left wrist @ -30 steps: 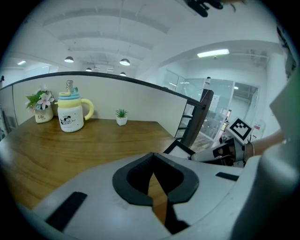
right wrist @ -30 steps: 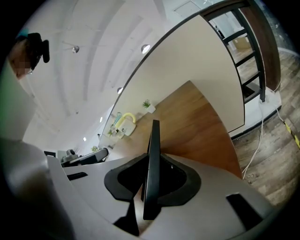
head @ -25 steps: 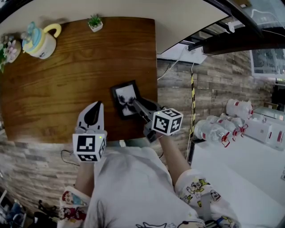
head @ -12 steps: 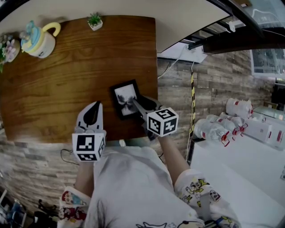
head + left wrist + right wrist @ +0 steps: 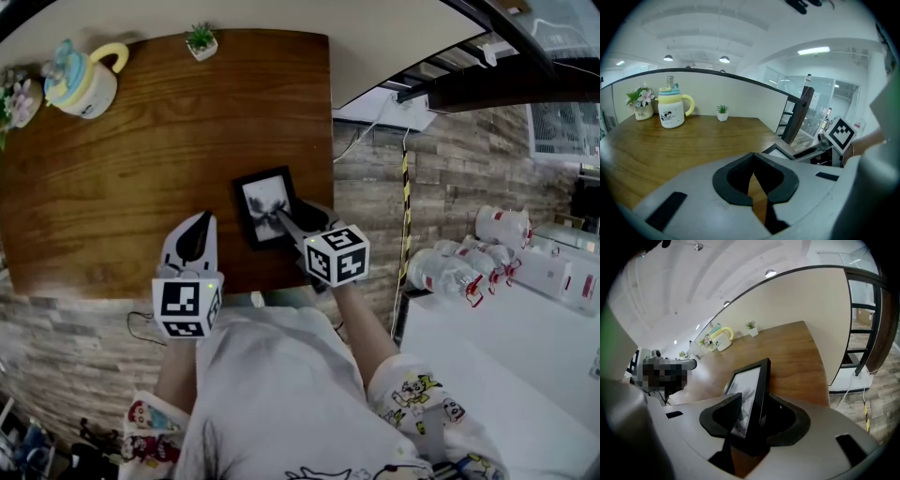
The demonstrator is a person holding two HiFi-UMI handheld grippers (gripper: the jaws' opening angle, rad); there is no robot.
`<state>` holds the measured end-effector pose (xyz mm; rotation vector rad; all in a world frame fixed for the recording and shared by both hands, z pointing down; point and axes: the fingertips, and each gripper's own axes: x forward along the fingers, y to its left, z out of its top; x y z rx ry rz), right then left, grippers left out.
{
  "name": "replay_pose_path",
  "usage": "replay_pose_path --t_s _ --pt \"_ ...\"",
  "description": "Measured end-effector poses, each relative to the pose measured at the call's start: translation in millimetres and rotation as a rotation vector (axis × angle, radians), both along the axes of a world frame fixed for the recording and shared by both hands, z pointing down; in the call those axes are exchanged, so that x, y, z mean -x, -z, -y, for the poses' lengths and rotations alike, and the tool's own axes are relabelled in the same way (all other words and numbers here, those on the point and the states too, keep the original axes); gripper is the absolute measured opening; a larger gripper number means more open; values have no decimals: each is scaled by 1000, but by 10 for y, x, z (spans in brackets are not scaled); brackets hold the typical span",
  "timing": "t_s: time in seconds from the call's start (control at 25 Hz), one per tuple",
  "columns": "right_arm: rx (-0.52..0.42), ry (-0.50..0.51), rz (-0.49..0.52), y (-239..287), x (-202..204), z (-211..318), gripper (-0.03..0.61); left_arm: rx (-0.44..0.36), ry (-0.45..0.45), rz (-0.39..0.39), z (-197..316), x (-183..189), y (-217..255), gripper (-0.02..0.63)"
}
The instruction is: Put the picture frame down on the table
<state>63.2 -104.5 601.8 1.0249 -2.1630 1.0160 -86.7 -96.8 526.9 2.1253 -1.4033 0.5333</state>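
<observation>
Right gripper clamps its jaws on the near edge of the picture frame, tilted over the near right corner of the table (rigid, light, probably glass-fronted, so edge grip looks wise), left gripper closed, empty.

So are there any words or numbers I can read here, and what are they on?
None read clearly.
Flower pot: dark print, too small to read.
Mug: cartoon drawing, no legible letters.
Marker cube: black-and-white squares, no words.
Bottles: labels too blurred.
Picture frame: photo only, no words.
</observation>
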Motion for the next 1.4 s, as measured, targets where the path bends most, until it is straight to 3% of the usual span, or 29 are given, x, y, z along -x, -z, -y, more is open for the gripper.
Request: replay_pose_path --t_s 0.84,1.4 --pt "-49 -6 -6 154 -13 16 175 -32 13 3 -16 54 86 3" --pt "-210 2 -3 827 -123 148 175 -122 26 0 63 74 510 4"
